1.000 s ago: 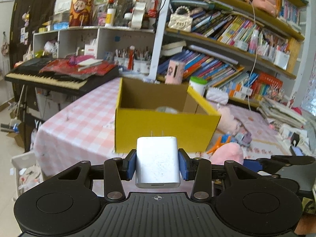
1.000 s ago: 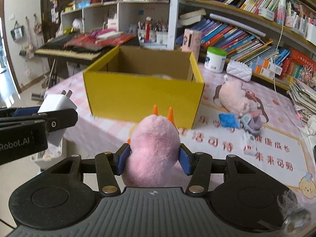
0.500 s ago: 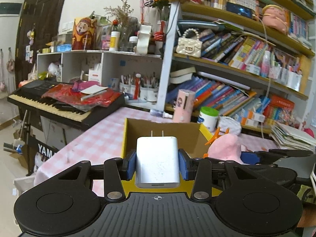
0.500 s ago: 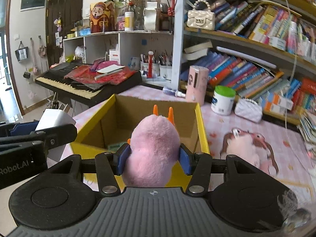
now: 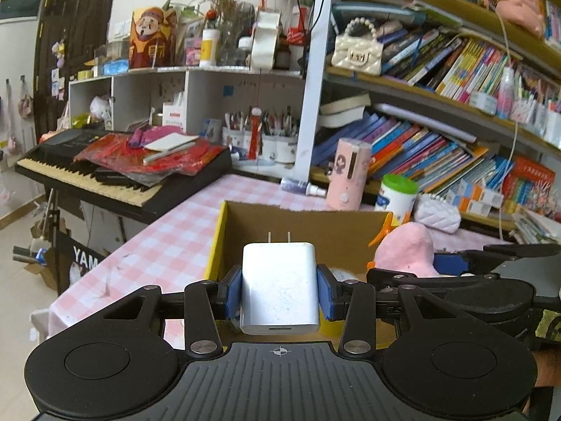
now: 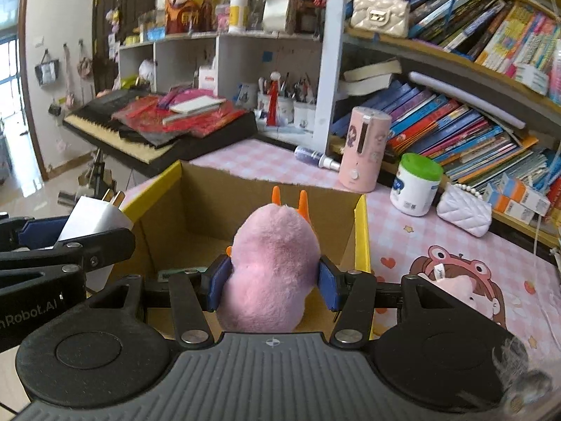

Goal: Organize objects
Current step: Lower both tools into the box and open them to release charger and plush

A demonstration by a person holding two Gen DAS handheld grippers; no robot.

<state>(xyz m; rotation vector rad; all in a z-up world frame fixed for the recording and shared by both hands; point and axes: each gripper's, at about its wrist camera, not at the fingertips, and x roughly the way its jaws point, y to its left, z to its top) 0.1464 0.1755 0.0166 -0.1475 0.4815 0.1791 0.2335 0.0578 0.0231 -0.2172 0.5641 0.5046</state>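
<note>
My left gripper (image 5: 279, 289) is shut on a white plug-in charger (image 5: 279, 286), prongs pointing forward, held above the near edge of the open yellow cardboard box (image 5: 214, 242). My right gripper (image 6: 271, 282) is shut on a pink plush toy with orange feet (image 6: 271, 266), held over the box (image 6: 362, 231), just right of the left gripper. The charger (image 6: 94, 215) shows at the left of the right wrist view; the plush (image 5: 403, 251) shows at the right of the left wrist view. Something pale lies on the box floor, mostly hidden.
The box stands on a pink checked table (image 5: 168, 242). Behind it are a pink cylinder (image 6: 364, 147), a green-lidded tub (image 6: 415, 184), a white quilted purse (image 6: 463, 207) and bookshelves. A keyboard (image 5: 105, 172) stands left. A pink frog-hooded plush (image 6: 455, 280) lies right of the box.
Both grippers have risen and moved forward from in front of the box's yellow face to above its open top. Each still holds its object.
</note>
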